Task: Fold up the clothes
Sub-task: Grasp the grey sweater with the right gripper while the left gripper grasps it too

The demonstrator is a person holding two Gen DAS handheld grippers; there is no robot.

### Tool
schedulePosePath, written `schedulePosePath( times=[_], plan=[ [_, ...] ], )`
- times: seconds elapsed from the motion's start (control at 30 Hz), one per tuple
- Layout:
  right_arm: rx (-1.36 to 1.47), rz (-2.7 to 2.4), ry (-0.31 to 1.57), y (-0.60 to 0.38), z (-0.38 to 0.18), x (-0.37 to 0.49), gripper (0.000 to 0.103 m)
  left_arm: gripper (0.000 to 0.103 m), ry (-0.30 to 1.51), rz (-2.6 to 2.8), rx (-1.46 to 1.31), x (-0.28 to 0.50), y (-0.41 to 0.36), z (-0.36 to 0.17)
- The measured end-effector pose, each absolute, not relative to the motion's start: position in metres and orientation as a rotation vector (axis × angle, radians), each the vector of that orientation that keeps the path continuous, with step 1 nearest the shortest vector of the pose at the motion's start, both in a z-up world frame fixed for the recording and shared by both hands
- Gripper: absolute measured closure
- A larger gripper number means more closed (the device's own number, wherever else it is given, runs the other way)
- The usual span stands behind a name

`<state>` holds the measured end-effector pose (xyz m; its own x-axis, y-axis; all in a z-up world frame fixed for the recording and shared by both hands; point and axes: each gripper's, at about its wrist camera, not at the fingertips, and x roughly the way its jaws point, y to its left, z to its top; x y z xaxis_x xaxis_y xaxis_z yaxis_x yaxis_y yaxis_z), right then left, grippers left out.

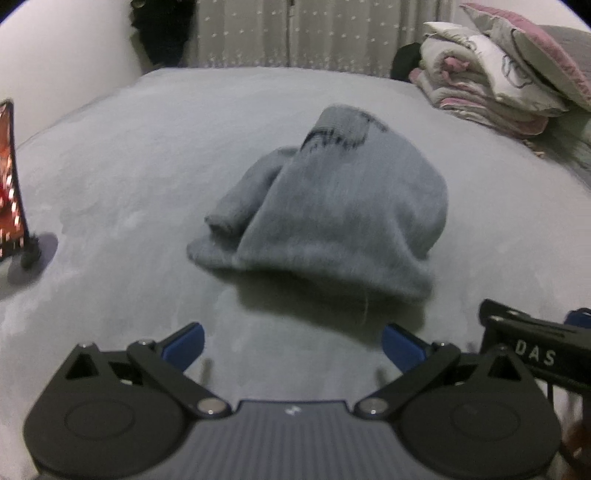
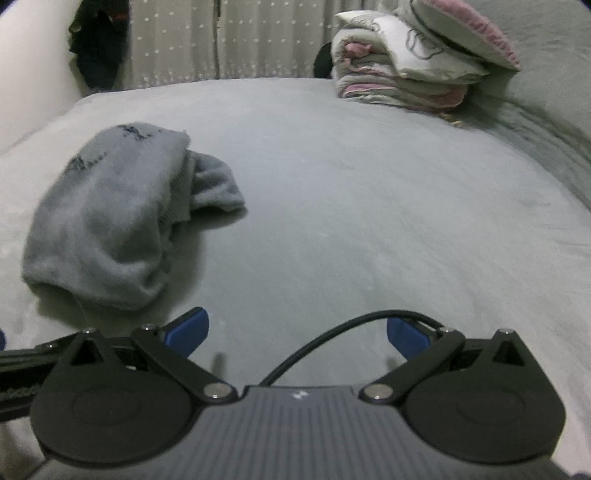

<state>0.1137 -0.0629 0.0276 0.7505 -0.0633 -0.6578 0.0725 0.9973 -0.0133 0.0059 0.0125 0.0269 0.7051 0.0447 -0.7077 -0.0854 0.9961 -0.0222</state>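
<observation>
A grey-blue folded garment (image 1: 332, 206) with dark markings at its far end lies on the grey bed cover (image 1: 129, 147). It also shows at the left of the right wrist view (image 2: 110, 221), with a sleeve end sticking out to its right. My left gripper (image 1: 293, 345) is open and empty, just short of the garment's near edge. My right gripper (image 2: 297, 332) is open and empty over bare cover, to the right of the garment. The right gripper's body shows at the lower right of the left wrist view (image 1: 532, 350).
A stack of folded quilts and pillows (image 2: 413, 62) sits at the far right of the bed. A curtain (image 1: 295, 33) hangs behind. Dark clothes (image 2: 98, 44) hang at the far left. A phone on a small stand (image 1: 11, 184) is at the left edge.
</observation>
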Motion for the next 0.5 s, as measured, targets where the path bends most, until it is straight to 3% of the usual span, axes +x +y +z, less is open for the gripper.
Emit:
schedulePosePath(
  times=[0.27, 0.5],
  plan=[
    [0.160, 0.064, 0.751, -0.078, 0.056, 0.138, 0.000, 0.000, 0.700, 0.009, 0.000, 0.031, 0.027, 0.057],
    [0.308, 0.181, 0.753, -0.086, 0.067, 0.163, 0.000, 0.000, 0.682, -0.084, -0.102, 0.066, 0.053, 0.046]
  ],
)
